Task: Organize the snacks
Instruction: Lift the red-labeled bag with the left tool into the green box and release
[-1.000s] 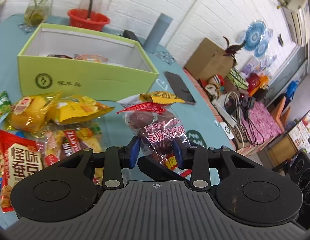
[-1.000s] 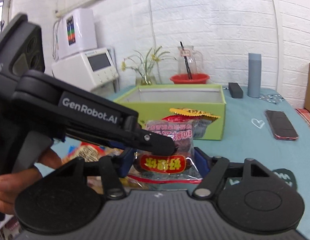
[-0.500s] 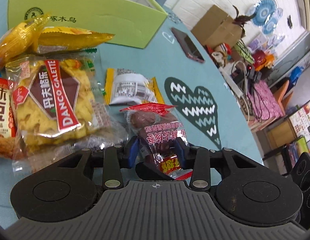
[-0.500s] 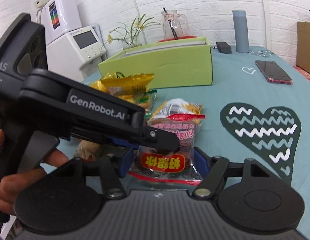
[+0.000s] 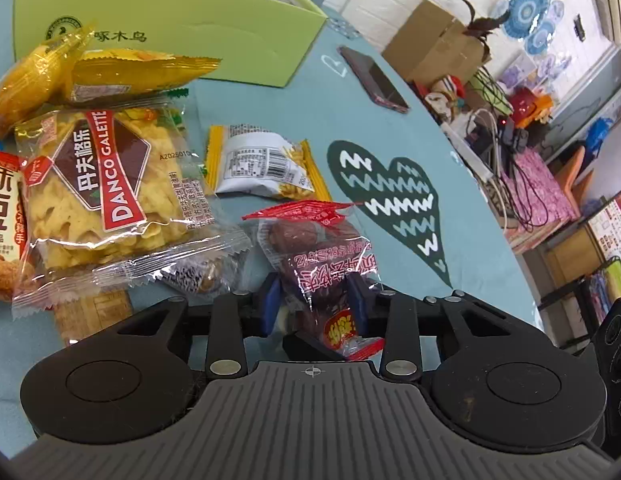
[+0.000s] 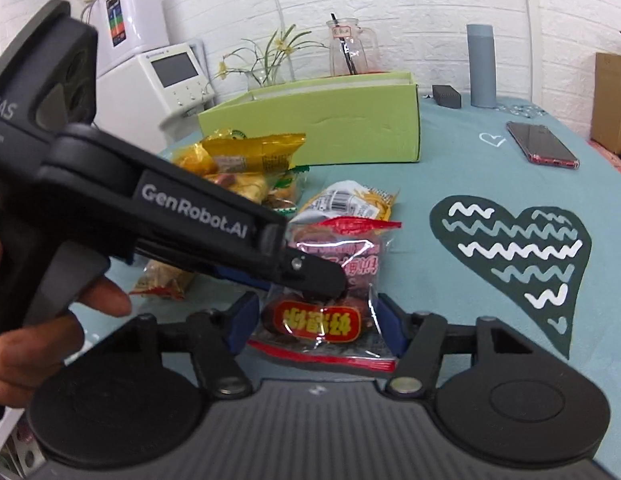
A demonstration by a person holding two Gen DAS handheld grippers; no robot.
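A clear red-trimmed packet of dark dates [image 5: 322, 264] lies low over the teal tablecloth, also in the right wrist view [image 6: 330, 280]. My left gripper [image 5: 314, 304] is shut on its lower part. My right gripper [image 6: 318, 320] has its blue pads on either side of the same packet's bottom edge, the jaws set wide; the left gripper's body [image 6: 150, 216] crosses in front. The green box [image 5: 166, 36] stands at the back, also in the right view [image 6: 322, 128]. Loose snacks lie left: a Danco Galette bag [image 5: 102, 184], yellow packets [image 5: 110, 68] and a white-yellow packet [image 5: 262, 164].
A phone [image 5: 374, 80] lies right of the box, also in the right view [image 6: 542, 148]. A dark heart print [image 5: 394, 200] marks the cloth. A grey bottle [image 6: 480, 64], glass jug [image 6: 350, 48], plant vase [image 6: 270, 64] stand behind. The table edge curves right, with clutter beyond.
Both grippers have come down with the date packet from near box height to just above the tablecloth, nearer the loose snacks. The right gripper's jaws stand wider around the packet.
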